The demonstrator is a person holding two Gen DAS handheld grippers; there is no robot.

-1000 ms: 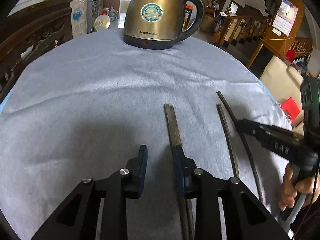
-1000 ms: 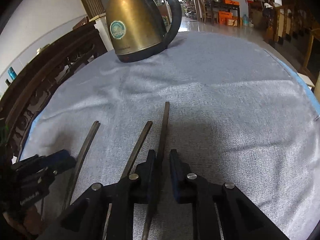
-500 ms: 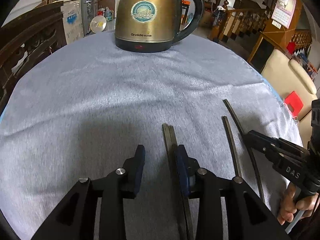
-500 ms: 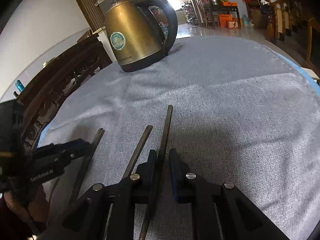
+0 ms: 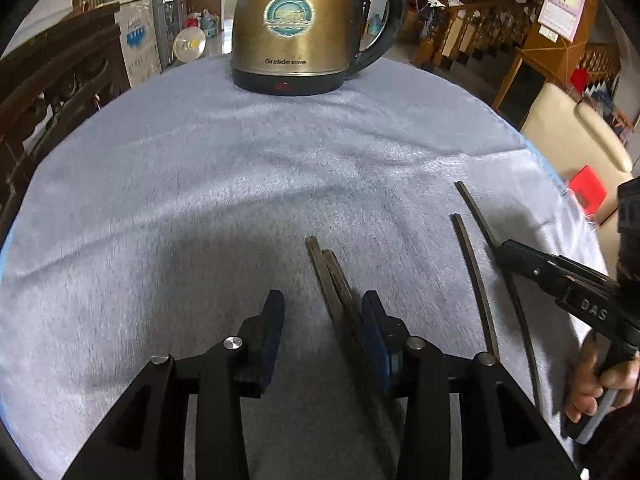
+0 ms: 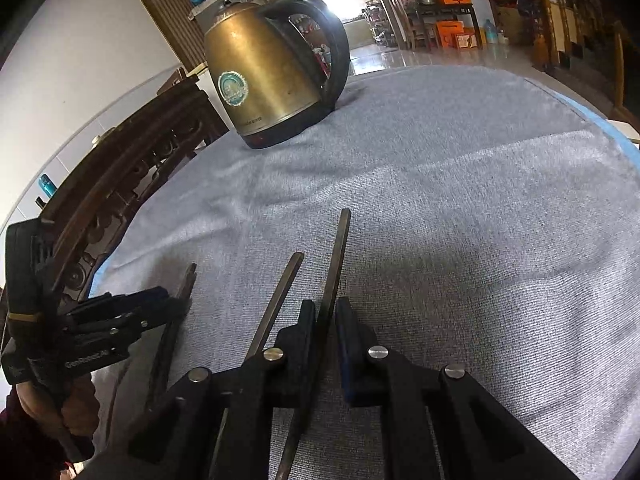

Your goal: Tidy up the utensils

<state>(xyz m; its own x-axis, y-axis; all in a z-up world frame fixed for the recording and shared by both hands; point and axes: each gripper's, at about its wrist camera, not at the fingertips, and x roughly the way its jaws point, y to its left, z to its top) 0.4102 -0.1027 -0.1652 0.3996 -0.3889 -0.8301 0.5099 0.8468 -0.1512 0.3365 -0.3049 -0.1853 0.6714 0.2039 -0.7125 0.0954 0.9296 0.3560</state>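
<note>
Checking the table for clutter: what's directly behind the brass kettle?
Behind the kettle the grey cloth ends at the table's far edge; beyond it lies open floor and distant shelves. The strip right behind its body is hidden.

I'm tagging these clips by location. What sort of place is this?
Most likely a lived-in home, at a dining table: an electric kettle stands on the cloth-covered table, with a carved wooden chair beside it and a staircase behind.

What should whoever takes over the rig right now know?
Left tool: jaws opening, paired chopsticks between them on the grey cloth, not clamped.
Right tool: shut on the outer chopstick; loose chopstick lies just beside it.
Done: one pair laid together.
Left: probably bring the outer chopstick against the loose one. Kettle stands far back.
</note>
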